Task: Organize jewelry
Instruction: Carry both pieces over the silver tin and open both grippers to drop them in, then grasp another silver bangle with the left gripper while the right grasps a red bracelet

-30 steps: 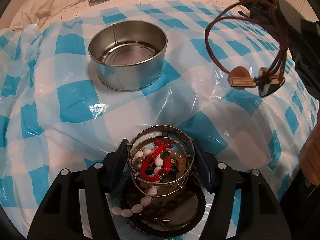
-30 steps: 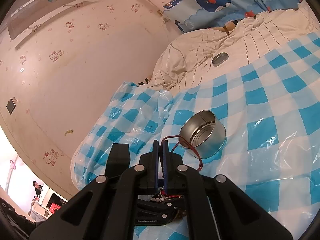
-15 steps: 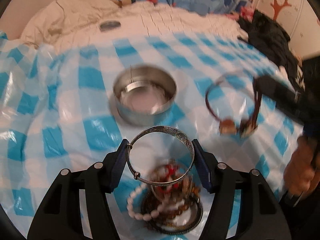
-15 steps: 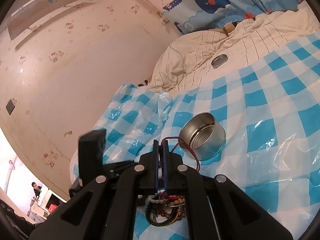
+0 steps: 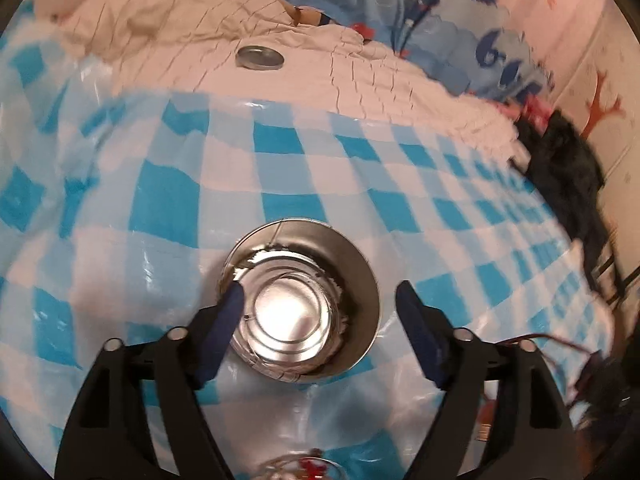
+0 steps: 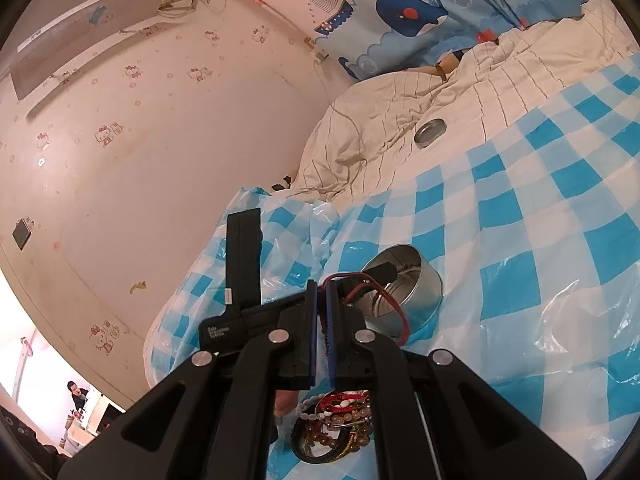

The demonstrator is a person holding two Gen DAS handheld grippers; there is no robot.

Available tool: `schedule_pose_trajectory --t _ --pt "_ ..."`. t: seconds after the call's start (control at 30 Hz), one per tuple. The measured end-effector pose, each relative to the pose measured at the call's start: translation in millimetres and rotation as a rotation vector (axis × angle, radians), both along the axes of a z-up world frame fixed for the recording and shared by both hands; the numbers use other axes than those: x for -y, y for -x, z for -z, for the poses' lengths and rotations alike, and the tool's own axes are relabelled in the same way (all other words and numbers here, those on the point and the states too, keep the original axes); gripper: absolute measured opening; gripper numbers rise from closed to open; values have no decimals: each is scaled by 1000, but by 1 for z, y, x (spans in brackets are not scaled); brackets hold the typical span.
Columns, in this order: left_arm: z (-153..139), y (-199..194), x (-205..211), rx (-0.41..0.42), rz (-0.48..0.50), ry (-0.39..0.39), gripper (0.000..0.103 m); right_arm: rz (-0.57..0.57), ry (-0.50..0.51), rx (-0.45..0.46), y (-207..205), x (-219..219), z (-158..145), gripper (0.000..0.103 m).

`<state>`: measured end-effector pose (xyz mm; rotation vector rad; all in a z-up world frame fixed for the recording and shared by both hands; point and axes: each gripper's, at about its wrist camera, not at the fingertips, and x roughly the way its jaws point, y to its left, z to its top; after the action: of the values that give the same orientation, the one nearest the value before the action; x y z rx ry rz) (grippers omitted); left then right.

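Observation:
My left gripper (image 5: 320, 292) hangs over the open round metal tin (image 5: 360, 276) with its jaws opening and nothing between the pads. A thin silver ring that looks like the bangle (image 5: 256, 332) lies on the tin's bottom. In the right wrist view the left gripper's black body (image 6: 244, 264) reaches over the tin (image 6: 420, 292). My right gripper (image 6: 321, 286) is shut on a red-brown cord bracelet (image 6: 402, 320), whose loop hangs in front of the tin. A pile of bead bracelets (image 6: 340, 420) lies on a dark ring below the right gripper.
A blue-and-white checked plastic sheet (image 5: 168, 208) covers the bed. The tin's lid (image 5: 259, 57) rests on the cream quilt (image 5: 168, 20) behind. Dark clothing (image 5: 568, 168) lies at the right edge. A pink wall (image 6: 160, 140) stands beyond the sheet's left edge.
The left gripper lifted the silver bangle off the bead pile, carried it over the tin and opened; the bangle is out of its jaws. The right gripper held still with the cord.

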<state>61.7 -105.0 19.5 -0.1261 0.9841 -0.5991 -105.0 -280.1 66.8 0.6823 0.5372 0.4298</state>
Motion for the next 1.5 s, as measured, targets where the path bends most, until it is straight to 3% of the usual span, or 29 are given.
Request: schedule_pose_trajectory --t 0.2,0.3,0.37,0.4,0.43,0.5,0.67,0.73,0.8,0.93,1.0,1.1,1.23,1.5 --pt "-16 0 -48 -3 -147 120 86 -46 12 -3 -34 -18 -6 5" --pt "-23 2 -65 15 -178 110 88 -59 21 -17 -59 -28 1 5" --pt "-26 6 -73 40 -181 61 89 -38 67 -46 -77 -32 13 6" --pt "-26 8 -76 50 -181 37 90 -3 106 -80 -86 -31 21 20" --pt "-26 10 -80 58 -181 3 91 30 124 -104 -90 -29 27 42" --pt "-24 13 -85 58 -177 -42 91 82 137 -161 -91 -20 37 46" --pt "-18 26 -91 65 -122 -163 91 39 199 -216 -54 -22 39 54" --pt "-15 31 -93 67 -112 -206 91 -13 238 -228 -28 -35 44 66" --pt "-11 36 -93 49 -75 -209 91 -8 289 -246 -10 -43 51 71" --pt "-2 61 -74 66 104 -254 91 55 224 -323 -2 -29 65 71" --pt "2 79 -60 96 195 -289 91 88 164 -325 -2 -17 64 71" --pt "10 104 -40 156 300 -368 91 116 170 -319 0 -11 61 71" --pt "20 115 -25 194 342 -452 92 97 177 -329 -4 -16 62 71" --pt "29 115 -14 163 386 -453 91 73 198 -326 -6 -22 63 71"
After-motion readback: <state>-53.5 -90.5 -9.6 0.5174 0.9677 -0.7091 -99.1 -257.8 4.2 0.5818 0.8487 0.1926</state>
